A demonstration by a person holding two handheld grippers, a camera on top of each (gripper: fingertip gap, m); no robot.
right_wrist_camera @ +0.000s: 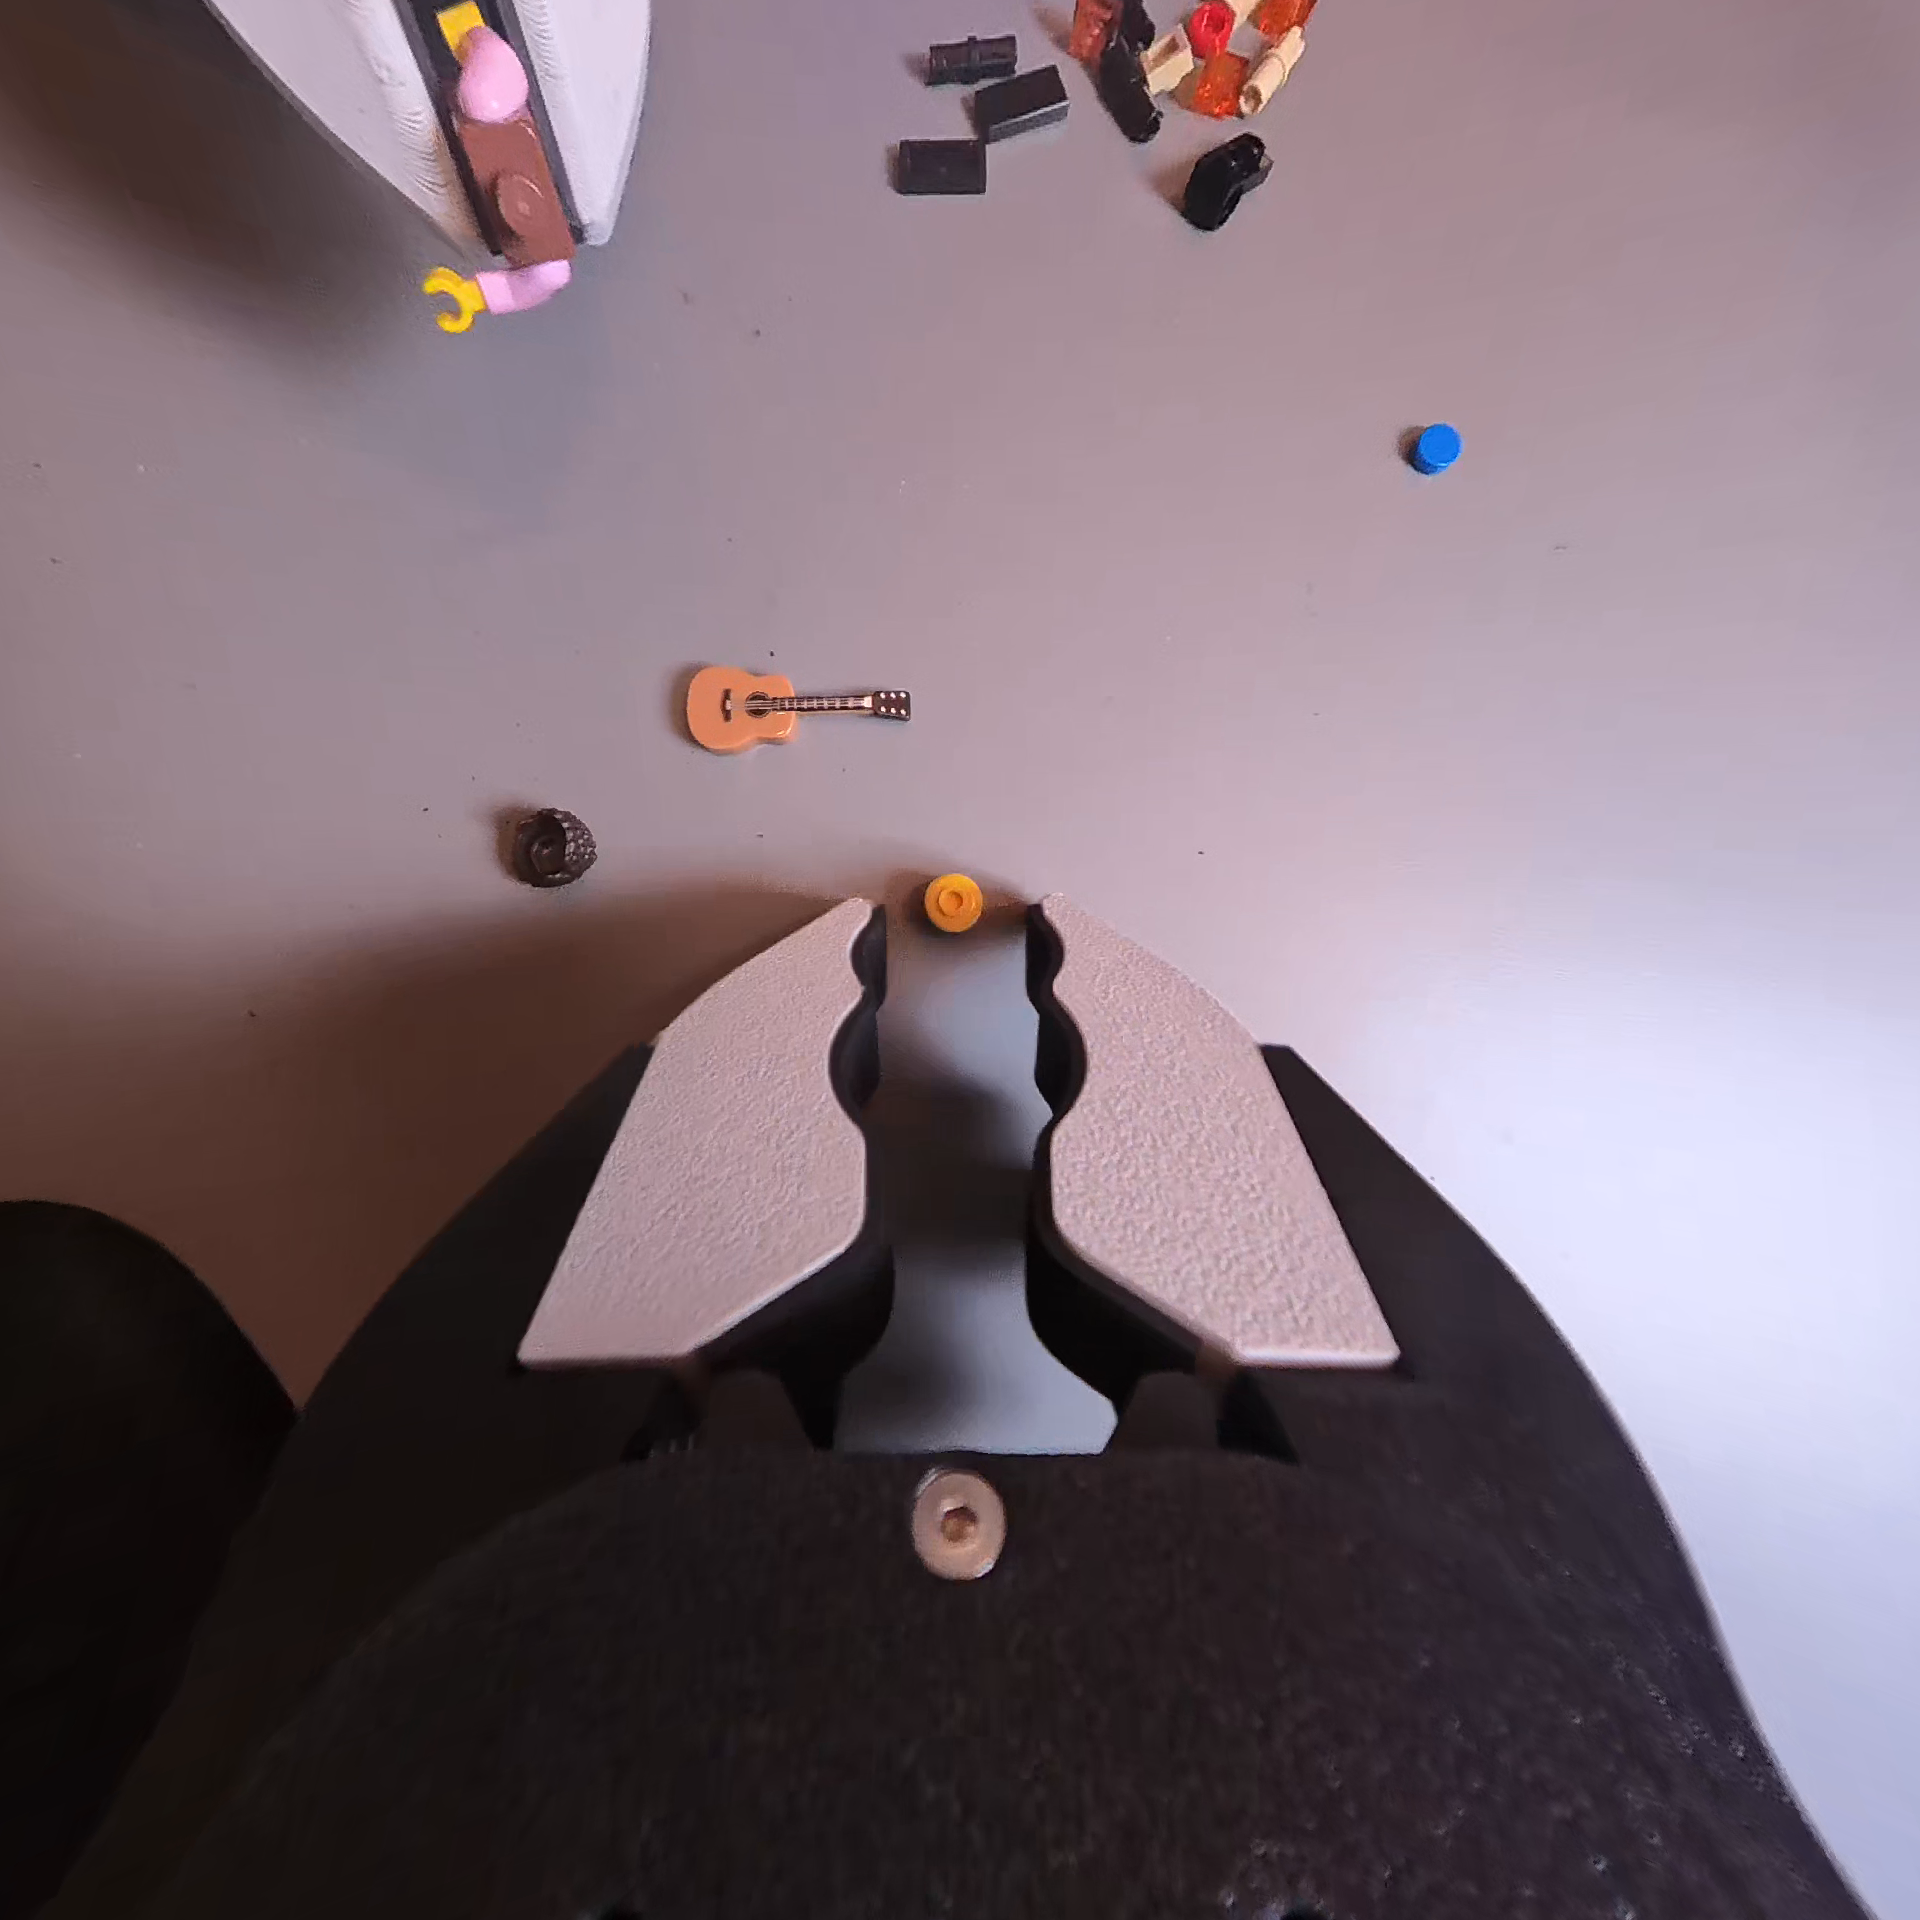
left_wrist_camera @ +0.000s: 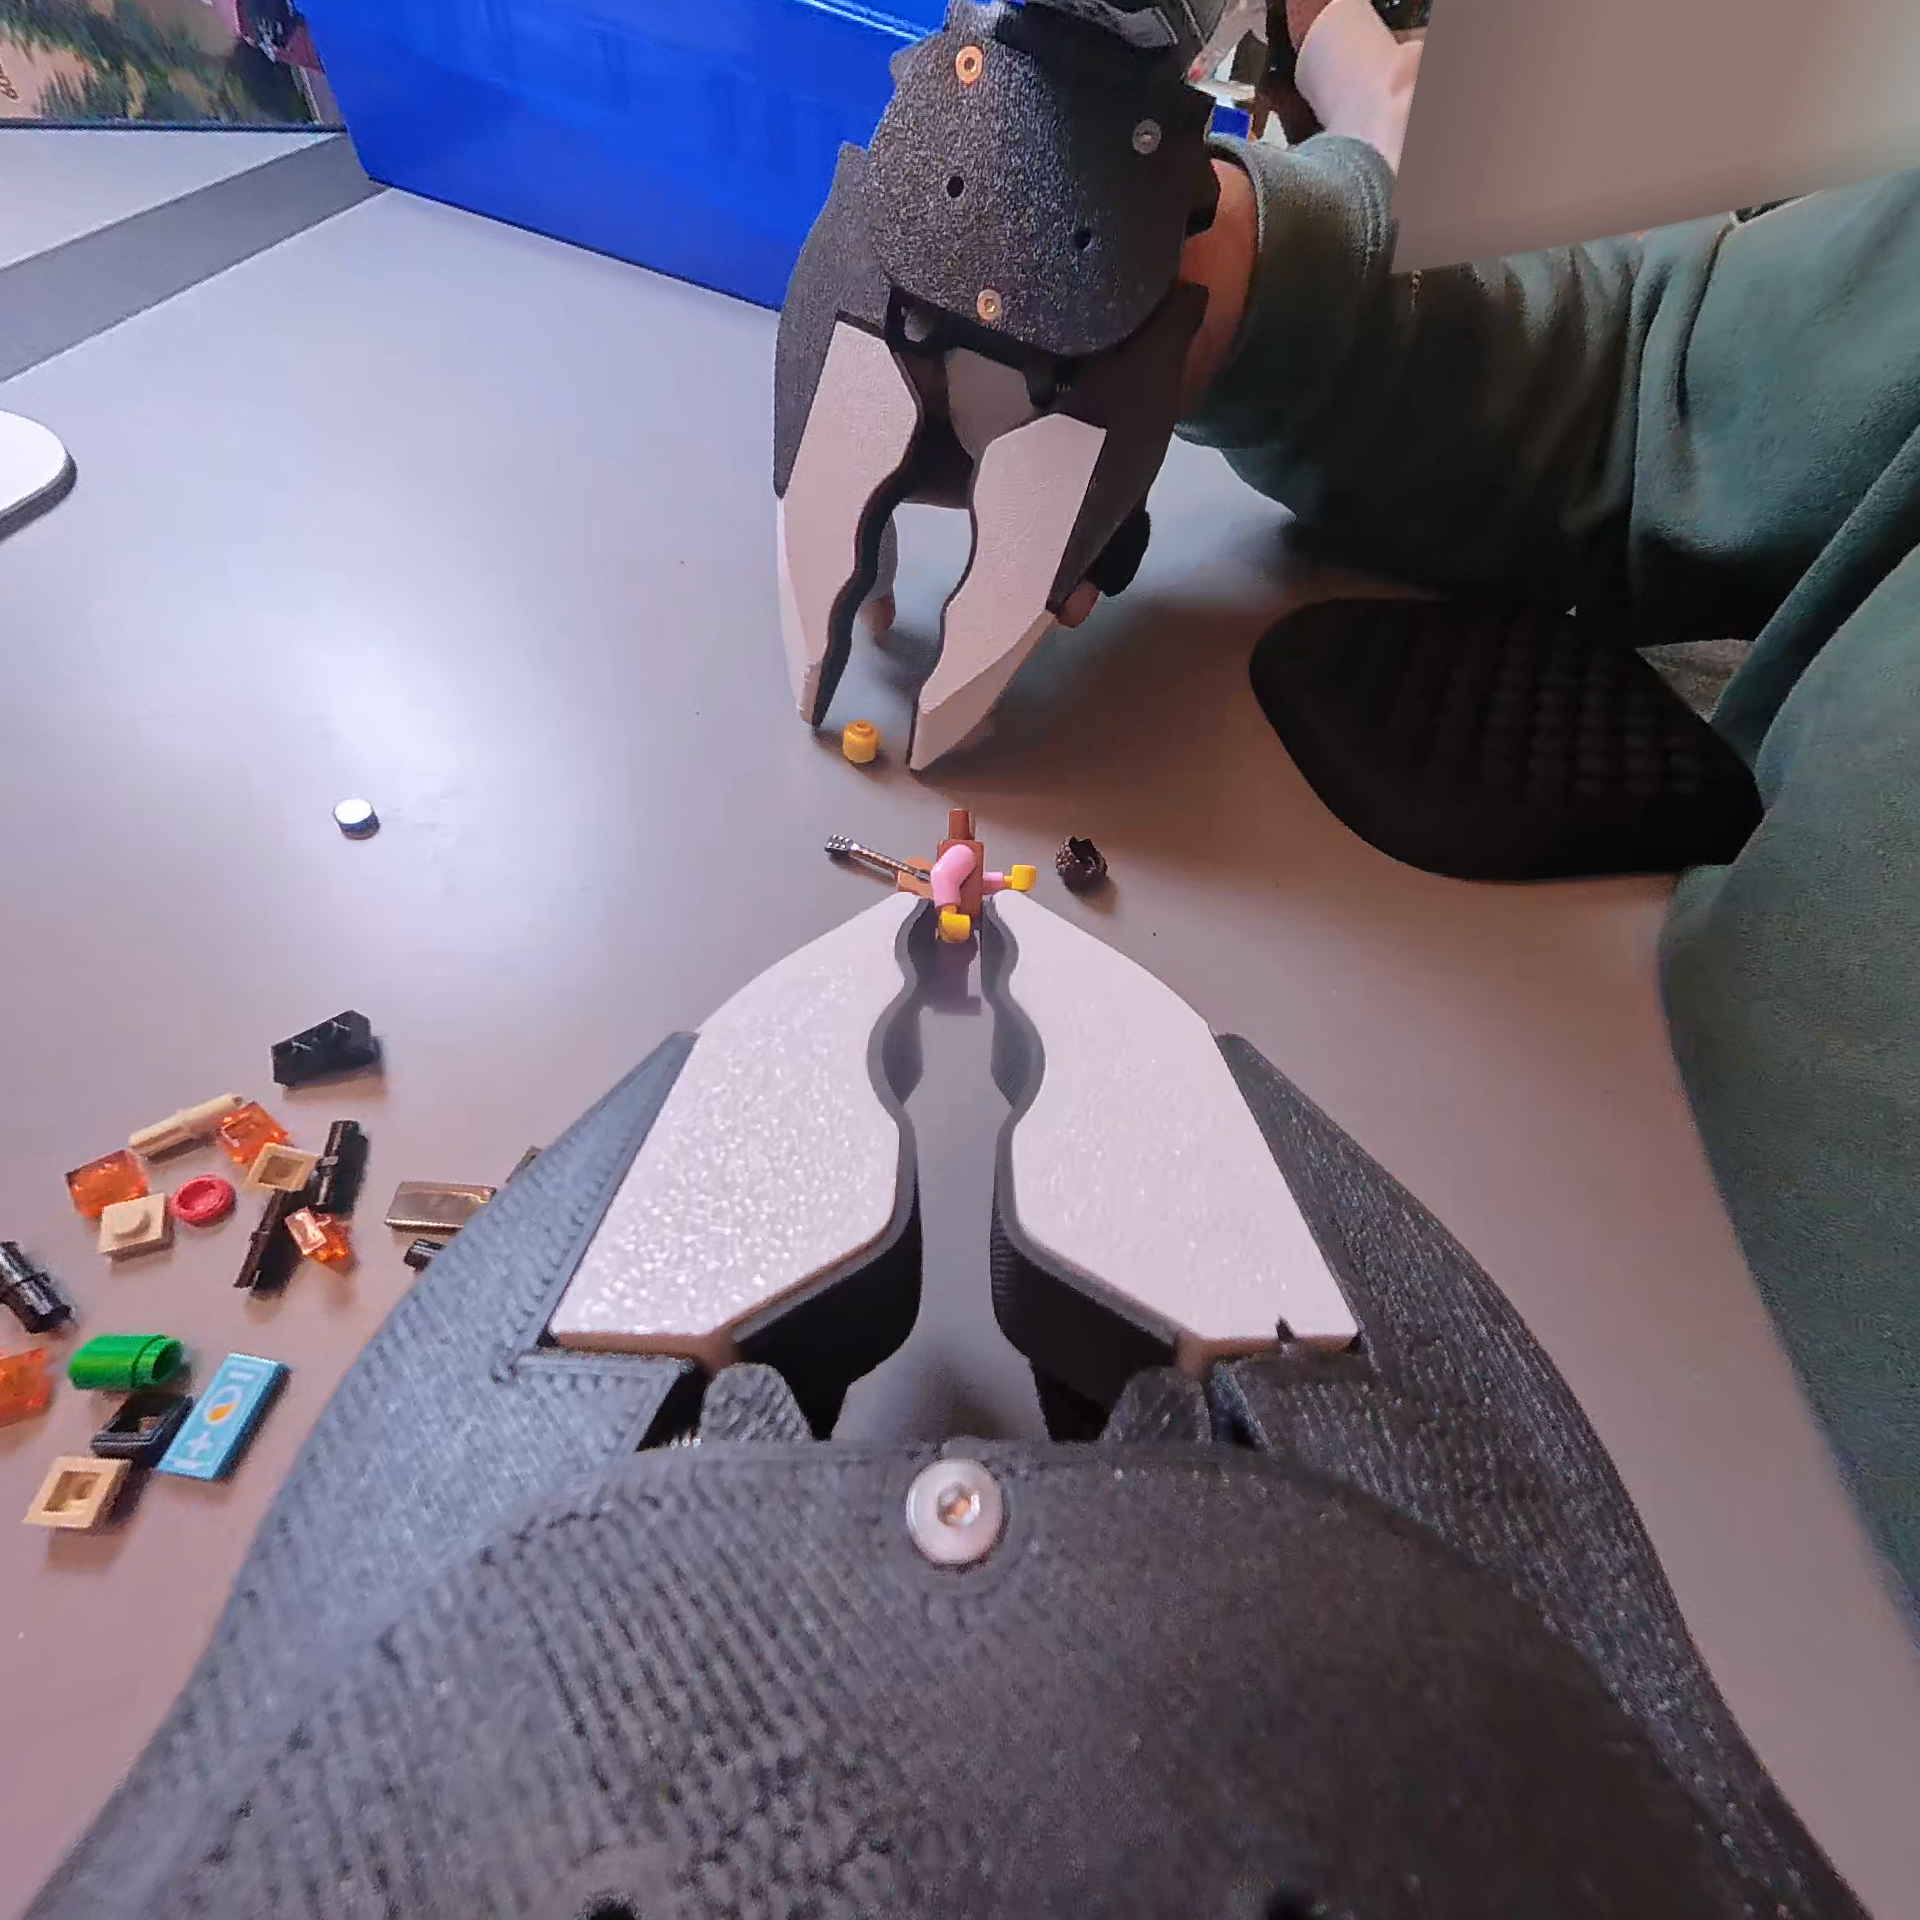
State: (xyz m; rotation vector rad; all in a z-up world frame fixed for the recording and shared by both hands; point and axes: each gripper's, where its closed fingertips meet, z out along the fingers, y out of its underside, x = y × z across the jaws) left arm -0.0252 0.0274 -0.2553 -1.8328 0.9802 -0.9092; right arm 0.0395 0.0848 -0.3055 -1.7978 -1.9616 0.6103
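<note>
My left gripper (left_wrist_camera: pixel 956 914) is shut on a small headless toy figure torso (left_wrist_camera: pixel 966 873), brown with pink arms and yellow hands. It holds the torso low over the grey table (left_wrist_camera: pixel 520 520). The right wrist view shows that torso (right_wrist_camera: pixel 516 187) clamped between the left gripper's white fingers (right_wrist_camera: pixel 608 125). My right gripper (right_wrist_camera: pixel 956 925) is open with its tips down at the table. A yellow toy head (right_wrist_camera: pixel 953 902) stands on the table just off its fingertips, with a gap on each side. The head also shows in the left wrist view (left_wrist_camera: pixel 860 742), under the right gripper (left_wrist_camera: pixel 873 740).
A tiny toy guitar (right_wrist_camera: pixel 743 707) and a dark hairpiece (right_wrist_camera: pixel 554 847) lie between the grippers. A blue round stud (right_wrist_camera: pixel 1435 448) lies apart. A pile of small bricks (left_wrist_camera: pixel 208 1195) lies left. A blue bin (left_wrist_camera: pixel 623 125) stands behind; a green sleeve (left_wrist_camera: pixel 1558 395) and black mesh (left_wrist_camera: pixel 1507 727) are right. Across from one pair of fingers to the other is roughly 11 cm.
</note>
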